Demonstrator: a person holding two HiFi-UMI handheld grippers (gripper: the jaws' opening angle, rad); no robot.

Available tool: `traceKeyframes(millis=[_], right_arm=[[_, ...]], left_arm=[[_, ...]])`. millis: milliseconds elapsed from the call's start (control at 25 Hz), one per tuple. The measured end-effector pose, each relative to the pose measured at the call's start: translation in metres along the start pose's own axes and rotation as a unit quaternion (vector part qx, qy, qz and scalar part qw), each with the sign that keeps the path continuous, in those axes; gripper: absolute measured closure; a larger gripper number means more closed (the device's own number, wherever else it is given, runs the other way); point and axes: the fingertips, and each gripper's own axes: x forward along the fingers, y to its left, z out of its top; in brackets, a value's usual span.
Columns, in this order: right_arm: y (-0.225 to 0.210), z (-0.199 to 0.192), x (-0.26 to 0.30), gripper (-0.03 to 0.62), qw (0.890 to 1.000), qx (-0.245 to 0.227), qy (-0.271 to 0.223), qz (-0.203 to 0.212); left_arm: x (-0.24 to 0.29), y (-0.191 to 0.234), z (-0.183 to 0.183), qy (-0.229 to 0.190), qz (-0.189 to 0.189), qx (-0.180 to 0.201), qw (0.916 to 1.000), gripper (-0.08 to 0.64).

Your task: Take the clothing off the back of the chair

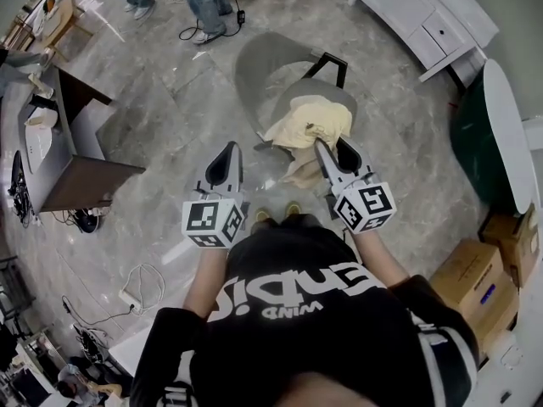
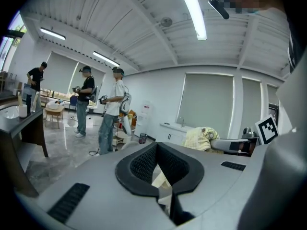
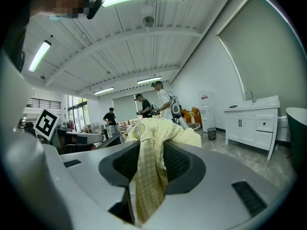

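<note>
We list: right gripper (image 3: 150, 146), jaws clamped on yellow checked garment (image 1: 310, 122) at its twelve o'clock; left gripper (image 2: 156, 145), jaws together, empty; grey chair (image 1: 270, 62), partly hidden beneath garment.

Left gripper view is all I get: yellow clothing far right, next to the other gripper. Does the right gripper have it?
Observer: Yes. The right gripper has its jaws shut on a fold of the yellow clothing.
Operator: Off the chair?
Observer: No. In the head view, the rest lies bunched on the chair.
Operator: Left gripper near it?
Observer: No. The left gripper is apart from the cloth, over floor to its left.
</note>
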Motion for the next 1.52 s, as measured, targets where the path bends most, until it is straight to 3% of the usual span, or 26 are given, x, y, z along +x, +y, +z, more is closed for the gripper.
traceKeyframes(millis=[240,1520], right_arm=[[0.007,-0.017,-0.009,0.453,1.000,0.001,0.002,0.012],[0.011,-0.017,-0.013,0.453,1.000,-0.001,0.006,0.022]], left_arm=[[-0.006,-0.002,-0.009,0.006,0.005,0.001,1.0000,0.545],[-0.015,-0.008,-0.011,0.004,0.012,-0.006,0.9999,0.545]])
